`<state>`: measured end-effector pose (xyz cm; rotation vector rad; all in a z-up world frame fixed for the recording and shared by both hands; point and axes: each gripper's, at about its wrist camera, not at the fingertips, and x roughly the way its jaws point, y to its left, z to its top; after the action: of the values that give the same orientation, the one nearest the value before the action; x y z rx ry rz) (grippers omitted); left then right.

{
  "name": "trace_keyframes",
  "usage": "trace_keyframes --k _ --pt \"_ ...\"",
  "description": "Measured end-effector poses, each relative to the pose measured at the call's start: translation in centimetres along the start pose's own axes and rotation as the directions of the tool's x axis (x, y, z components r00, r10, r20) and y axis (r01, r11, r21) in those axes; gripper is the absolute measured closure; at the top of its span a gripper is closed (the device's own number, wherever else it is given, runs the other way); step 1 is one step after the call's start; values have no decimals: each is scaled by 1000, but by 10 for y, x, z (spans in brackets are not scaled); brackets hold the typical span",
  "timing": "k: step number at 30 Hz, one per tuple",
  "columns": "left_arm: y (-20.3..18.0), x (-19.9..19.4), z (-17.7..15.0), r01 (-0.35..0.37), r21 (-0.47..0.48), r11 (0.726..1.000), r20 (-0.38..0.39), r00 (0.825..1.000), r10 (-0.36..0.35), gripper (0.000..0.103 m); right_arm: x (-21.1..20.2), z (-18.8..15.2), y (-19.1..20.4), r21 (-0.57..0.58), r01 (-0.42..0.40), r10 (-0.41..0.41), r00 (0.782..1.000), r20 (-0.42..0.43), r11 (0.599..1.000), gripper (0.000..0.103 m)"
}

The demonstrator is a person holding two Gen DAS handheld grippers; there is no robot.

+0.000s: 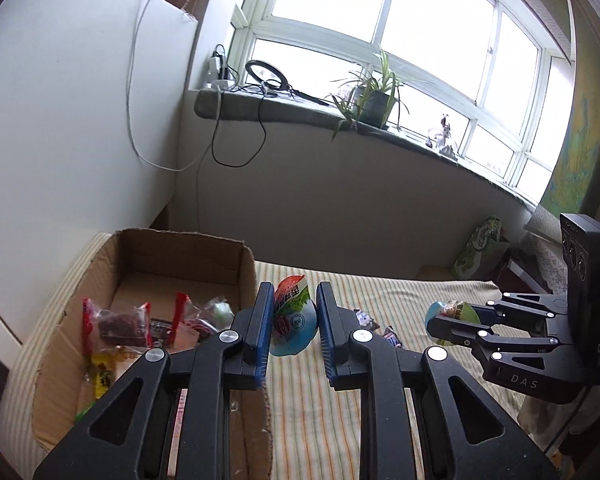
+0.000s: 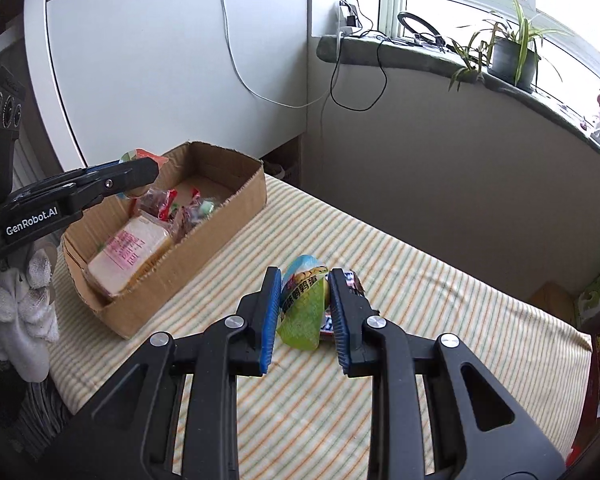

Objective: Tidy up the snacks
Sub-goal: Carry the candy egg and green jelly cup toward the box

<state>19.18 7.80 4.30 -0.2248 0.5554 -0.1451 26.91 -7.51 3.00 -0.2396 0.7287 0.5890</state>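
Now, from the left: the cardboard box (image 2: 168, 240) sits by the left edge of the striped bedcover (image 2: 440, 320), open-topped so snacks drop straight in. It already holds a wrapped sandwich (image 2: 128, 256) and red-sealed packets (image 1: 116, 324). My left gripper (image 1: 292, 320) is clamped tight on a blue-bottomed sealed cup snack (image 1: 292, 324), carried above the box's right wall, ready, I judge, to let go inside. Further right, my right gripper (image 2: 305, 308) is pinched on a green-wrapped cup snack (image 2: 302, 312), held clear of the cover, waiting its turn, I'd guess. One or two small wrapped sweets (image 1: 392, 336) lie on the cover behind it, though partly hidden, so I can't say what they are.
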Motion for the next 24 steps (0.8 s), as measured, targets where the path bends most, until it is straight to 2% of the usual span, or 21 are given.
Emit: trace_keyframes --k 12,24 --pt "67 4 17 -60 -131 990 5 998 61 83 53 53 55 -19 -100 100 995 17 995 78" --pt "102 13 23 -105 -195 975 -21 994 103 83 116 81 74 -1 -149 148 988 -38 989 78"
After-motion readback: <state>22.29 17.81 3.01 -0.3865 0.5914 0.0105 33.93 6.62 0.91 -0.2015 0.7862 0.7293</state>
